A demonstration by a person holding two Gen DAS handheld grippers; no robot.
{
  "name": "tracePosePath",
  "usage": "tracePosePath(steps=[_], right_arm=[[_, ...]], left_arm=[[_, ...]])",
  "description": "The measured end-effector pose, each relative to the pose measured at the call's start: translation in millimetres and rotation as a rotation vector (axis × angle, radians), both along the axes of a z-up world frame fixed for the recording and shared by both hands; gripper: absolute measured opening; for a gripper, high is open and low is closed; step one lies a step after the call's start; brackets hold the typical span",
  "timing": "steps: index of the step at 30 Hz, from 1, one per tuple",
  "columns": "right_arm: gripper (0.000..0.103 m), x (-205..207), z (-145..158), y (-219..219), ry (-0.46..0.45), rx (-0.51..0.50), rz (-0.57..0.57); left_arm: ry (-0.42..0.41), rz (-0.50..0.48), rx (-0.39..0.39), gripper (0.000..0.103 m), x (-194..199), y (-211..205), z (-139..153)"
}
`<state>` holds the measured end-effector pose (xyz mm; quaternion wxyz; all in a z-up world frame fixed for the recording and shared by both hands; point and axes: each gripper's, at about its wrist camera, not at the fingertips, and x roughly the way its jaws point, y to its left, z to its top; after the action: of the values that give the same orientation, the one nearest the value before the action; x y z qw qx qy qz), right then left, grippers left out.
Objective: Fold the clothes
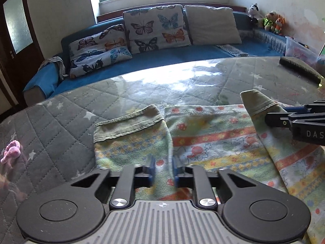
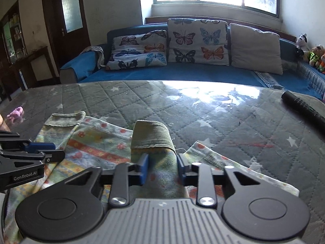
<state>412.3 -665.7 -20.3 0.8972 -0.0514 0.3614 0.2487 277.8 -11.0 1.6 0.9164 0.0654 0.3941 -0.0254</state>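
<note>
While clamped on the garment's (image 1: 213, 142) two cuffed legs on the table (image 1: 142, 93) before the sofa (image 1: 162, 57): left gripper (image 1: 163, 169), right gripper (image 2: 162, 167). Grasp apparently made; next, presumably, lifting both cuffs together to fold.

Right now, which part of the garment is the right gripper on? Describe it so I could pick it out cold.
On the grey quilted table before the blue sofa lies a pastel printed garment. The right gripper is shut on its right sleeve, whose olive ribbed cuff stands up off the table. The other cuff lies flat, farther left.
</note>
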Motion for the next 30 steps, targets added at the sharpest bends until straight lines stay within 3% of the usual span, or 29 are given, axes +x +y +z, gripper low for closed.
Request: tracePosePath(steps=[3,6,12,21,30], right_arm=[[0.010,-5.8,7.9,-2.8,-0.012,0.017,-0.004],[0.005,-16.9,21.7,-8.1,-0.040,0.040,-0.009],[0.004,-50.0,56.0,-30.8,-0.108,0.099,-0.028],[0.004,-126.8,108.0,-94.7,-0.238,0.218,-0.108],[0.003,-206.3,114.4,-175.1,-0.298,0.282,-0.280]], left_arm=[[-0.029,0.015,-0.009,0.002,-8.6,4.8,6.7],[-0.051,0.048,-0.026,0.001,-16.9,14.9,14.5],[-0.112,0.134,-0.059,0.001,-45.2,48.1,35.5],[-0.210,0.311,-0.115,0.001,-135.6,115.4,61.4],[-0.240,0.455,-0.160,0.001,-221.8,148.4,60.6]])
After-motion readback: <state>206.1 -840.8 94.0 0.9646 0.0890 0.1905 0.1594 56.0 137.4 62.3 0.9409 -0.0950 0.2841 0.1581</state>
